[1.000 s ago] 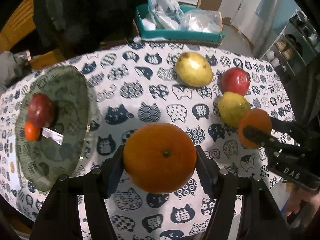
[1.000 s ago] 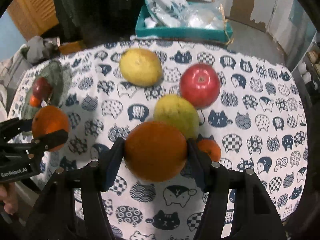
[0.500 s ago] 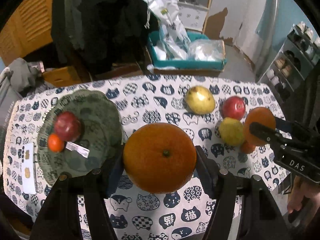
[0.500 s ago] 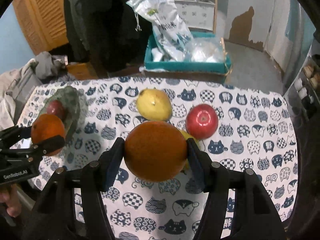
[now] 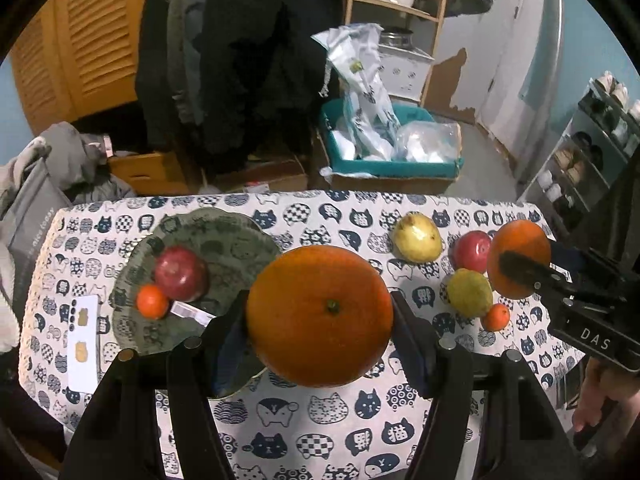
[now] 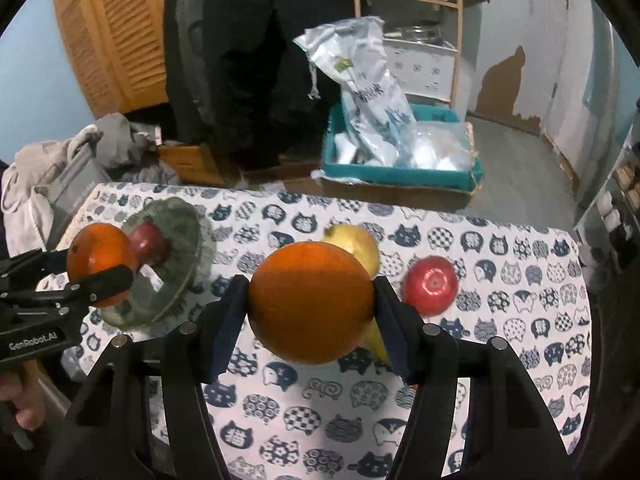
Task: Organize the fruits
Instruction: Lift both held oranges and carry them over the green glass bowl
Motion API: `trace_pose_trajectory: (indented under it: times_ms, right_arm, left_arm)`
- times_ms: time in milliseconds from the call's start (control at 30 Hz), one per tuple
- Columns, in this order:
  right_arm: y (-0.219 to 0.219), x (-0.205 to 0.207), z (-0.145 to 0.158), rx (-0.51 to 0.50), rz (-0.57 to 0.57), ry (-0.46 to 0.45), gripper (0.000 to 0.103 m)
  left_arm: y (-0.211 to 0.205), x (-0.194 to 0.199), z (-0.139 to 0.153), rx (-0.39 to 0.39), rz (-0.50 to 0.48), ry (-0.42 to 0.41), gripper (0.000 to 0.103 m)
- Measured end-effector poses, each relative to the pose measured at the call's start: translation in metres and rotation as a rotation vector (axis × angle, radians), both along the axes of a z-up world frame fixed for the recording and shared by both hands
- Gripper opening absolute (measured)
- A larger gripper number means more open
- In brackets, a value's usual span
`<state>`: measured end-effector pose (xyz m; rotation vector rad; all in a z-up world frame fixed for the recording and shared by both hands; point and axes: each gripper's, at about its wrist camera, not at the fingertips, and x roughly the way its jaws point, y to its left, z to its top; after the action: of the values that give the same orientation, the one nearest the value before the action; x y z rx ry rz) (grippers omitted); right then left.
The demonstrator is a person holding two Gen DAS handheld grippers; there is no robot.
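Risk of a dropped fruit: each claw pinches a large orange by two narrow pads only, and both are held clear above the surface. The left claw (image 5: 320, 316) clamps the left orange (image 5: 319, 315) just in front of the green plate (image 5: 224, 236); the right claw (image 6: 310, 308) clamps the right orange (image 6: 311, 302) above the loose fruit. A round, smooth skin could roll out of the pads if a claw tilts or is jolted — a fall might also knock the fruit below off the surface (image 5: 320, 408). Placing one onto the plate may nudge what already lies there. Count: two large oranges, both held; two red apples, one on the plate (image 5: 181, 273) and one loose (image 5: 472, 257); two yellow-green pears (image 5: 417, 237) (image 5: 469, 293); two small mandarins, one on the plate (image 5: 152, 301) and one loose (image 5: 496, 317); one plate.
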<state>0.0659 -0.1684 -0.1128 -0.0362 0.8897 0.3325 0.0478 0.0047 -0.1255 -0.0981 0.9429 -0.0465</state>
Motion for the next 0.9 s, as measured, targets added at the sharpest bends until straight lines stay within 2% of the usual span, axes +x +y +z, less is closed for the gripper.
trace_pose_trajectory:
  times_ms: [467, 900]
  right_arm:
    - [0.06, 0.012, 0.013, 0.024, 0.097, -0.014, 0.063]
    - [0.12, 0.027, 0.004, 0.025, 0.187, 0.011, 0.063]
  left_arm:
    - [0.051, -0.006, -0.002, 0.0, 0.101, -0.008, 0.068]
    - [0.104, -0.008, -0.018, -0.003, 0.193, 0.02, 0.068]
